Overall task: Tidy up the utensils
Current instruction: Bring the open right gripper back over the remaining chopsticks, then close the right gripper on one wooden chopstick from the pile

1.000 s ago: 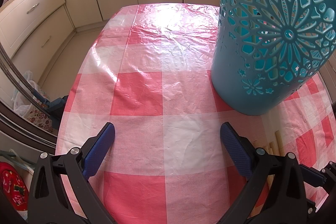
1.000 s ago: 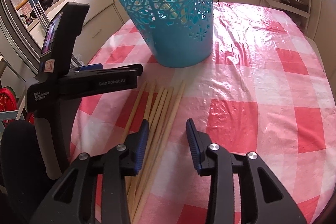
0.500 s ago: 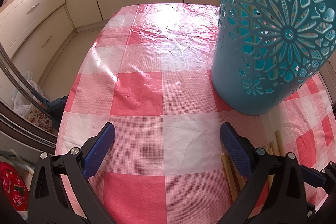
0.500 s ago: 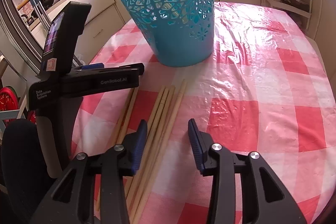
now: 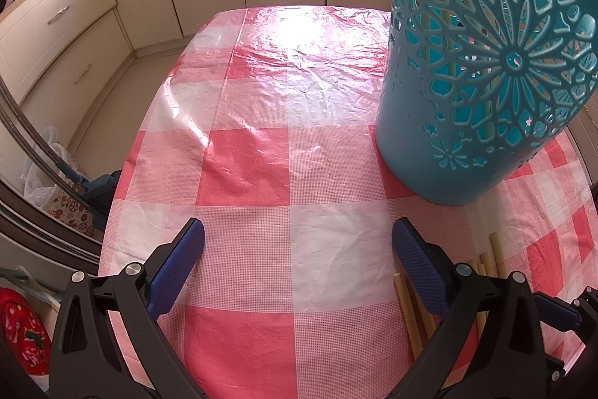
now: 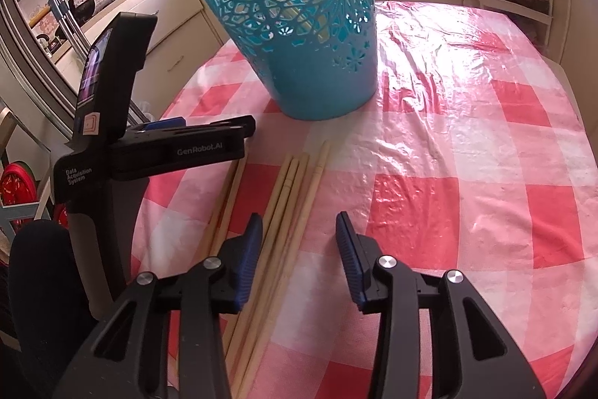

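while the left gripper (image 5: 297, 257) hangs over bare checked cloth with its jaws spread wide and nothing between them, the utensils it would want lie off to its right: only the blunt ends of the chopsticks (image 5: 405, 301) show there, half hidden behind its right finger. ahead and to the right of that gripper stands the blue basket (image 5: 486, 62), upright on the counter (image 5: 246, 167), with a few pale sticks visible through its cut-out wall.

moving rightward, the right gripper (image 6: 298, 251) is the one better placed. its jaws are parted and empty, and the main bundle of chopsticks (image 6: 287, 208) lies flat on the counter (image 6: 448, 156), running under the gap between the jaws, nearer the left finger than the right. a second pair (image 6: 230, 197) lies just left of that finger, close to the body of the left gripper (image 6: 179, 152). the long axis of all of them runs roughly along the gripper's own forward line, tips pointing toward the blue basket (image 6: 299, 25) dead ahead, leaning slightly rightward as they go.

i judge the pick falls to the right hand: the sticks run lengthwise between the fingers, so closing would squeeze across their width, and a small shift left would centre the bundle. whether the jaws are low enough to catch them, i cannot tell.
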Demonstrator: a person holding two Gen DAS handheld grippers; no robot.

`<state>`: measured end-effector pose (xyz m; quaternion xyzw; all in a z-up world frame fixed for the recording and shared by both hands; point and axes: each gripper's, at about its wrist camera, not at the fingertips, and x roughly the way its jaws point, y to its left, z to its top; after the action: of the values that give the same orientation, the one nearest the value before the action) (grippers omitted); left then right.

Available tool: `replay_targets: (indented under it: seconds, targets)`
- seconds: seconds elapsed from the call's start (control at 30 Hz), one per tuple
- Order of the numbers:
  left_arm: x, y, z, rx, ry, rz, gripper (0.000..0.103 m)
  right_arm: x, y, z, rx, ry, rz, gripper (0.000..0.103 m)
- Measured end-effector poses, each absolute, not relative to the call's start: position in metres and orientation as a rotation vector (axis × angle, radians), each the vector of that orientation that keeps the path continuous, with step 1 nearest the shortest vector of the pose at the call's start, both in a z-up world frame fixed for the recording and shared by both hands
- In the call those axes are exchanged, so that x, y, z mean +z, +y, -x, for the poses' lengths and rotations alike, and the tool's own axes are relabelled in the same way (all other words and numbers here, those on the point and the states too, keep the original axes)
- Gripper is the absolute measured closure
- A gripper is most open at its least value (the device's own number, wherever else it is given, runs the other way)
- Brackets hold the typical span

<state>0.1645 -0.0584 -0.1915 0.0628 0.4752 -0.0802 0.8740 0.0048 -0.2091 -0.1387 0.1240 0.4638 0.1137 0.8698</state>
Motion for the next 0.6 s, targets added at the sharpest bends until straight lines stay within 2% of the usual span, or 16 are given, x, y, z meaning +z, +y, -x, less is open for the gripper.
replay_targets:
  seconds: [0.07,0.23,0.37,0.6]
  targets:
    - [-0.192,-0.059,-0.165,-0.167,0.992,-0.131,0.007,-0.138,-0.21,-0.004,0.231,0.973,-0.252,0.068]
    - [-0.192,-0.059,-0.165,-0.167,0.992,-0.132,0.007,-0.138,-0.217,-0.003,0.223,0.986,-0.279,0.069]
    - [-0.192,-0.058,-0.164,-0.167,0.992,-0.131,0.007,-0.138,-0.214,-0.004,0.207,0.986,-0.246,0.074]
    - [-0.192,-0.059,-0.164,-0.164,0.992,-0.128,0.007,-0.138,-0.204,-0.01,0.175,0.988,-0.202,0.074]
